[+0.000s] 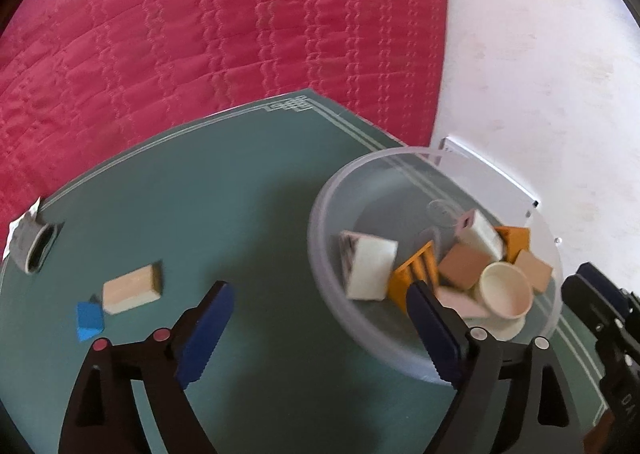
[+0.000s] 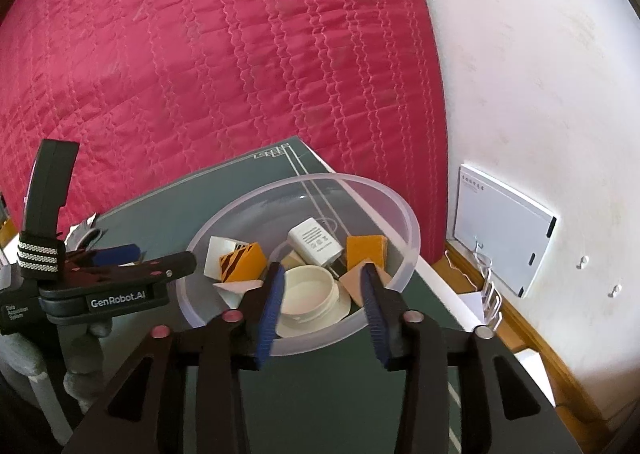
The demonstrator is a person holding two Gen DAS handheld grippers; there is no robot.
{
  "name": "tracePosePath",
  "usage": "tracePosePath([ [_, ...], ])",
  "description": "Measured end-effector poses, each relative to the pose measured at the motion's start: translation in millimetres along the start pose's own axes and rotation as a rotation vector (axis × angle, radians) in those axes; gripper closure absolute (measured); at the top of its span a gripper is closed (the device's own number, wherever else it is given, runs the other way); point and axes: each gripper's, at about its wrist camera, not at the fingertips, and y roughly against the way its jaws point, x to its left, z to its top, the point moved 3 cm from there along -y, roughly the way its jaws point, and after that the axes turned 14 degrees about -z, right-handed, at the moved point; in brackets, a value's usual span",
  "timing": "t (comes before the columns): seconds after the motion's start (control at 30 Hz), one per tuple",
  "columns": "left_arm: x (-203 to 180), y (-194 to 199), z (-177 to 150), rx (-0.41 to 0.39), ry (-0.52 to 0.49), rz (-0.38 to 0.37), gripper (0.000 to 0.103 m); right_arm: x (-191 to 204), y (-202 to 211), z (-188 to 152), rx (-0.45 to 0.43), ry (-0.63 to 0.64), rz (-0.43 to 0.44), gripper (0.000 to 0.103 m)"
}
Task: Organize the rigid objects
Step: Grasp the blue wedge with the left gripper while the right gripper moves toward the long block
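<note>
Clear round plastic bowl [image 1: 332, 189] on the green counter [image 1: 240, 193] holding white, orange and tan blocks and a cream round lid [image 1: 506, 290], left tongs [image 1: 320, 318] wide open and empty beside it, right tongs [image 2: 322, 294] parted over the lid, tan wooden block [image 1: 132, 288] and blue block [image 1: 90, 320] left of the left tongs.

one clear bowl [image 1: 320, 213], two orange blocks [image 1: 416, 274], one blue block [image 1: 90, 320], one cream lid [image 1: 506, 290]

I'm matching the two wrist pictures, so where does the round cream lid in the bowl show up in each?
Left wrist: cream lid lower right, in the clear bowl, near the right blue finger.
Right wrist: cream lid centre, low, between the two blue fingers.
Shared landmark: the orange striped block in the bowl.
</note>
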Motion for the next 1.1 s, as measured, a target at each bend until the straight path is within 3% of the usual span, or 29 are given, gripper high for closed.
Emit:
tracePosePath([
  [0.33,36.1,21.6,-14.6,-0.017,0.075,0.057,0.008,14.8,5.0,-5.0,-0.024,0.068,-0.003,0.05],
  [0.67,91.8,46.9,-34.8,-0.021,0.136,0.174,0.008,30.7,12.7,-8.1,-0.044,0.131,0.007,0.044],
  [1.1,148.6,73.3,-54.9,-0.04,0.211,0.285,0.008,65.9,22.8,-17.9,0.004,0.209,0.122,0.041],
])
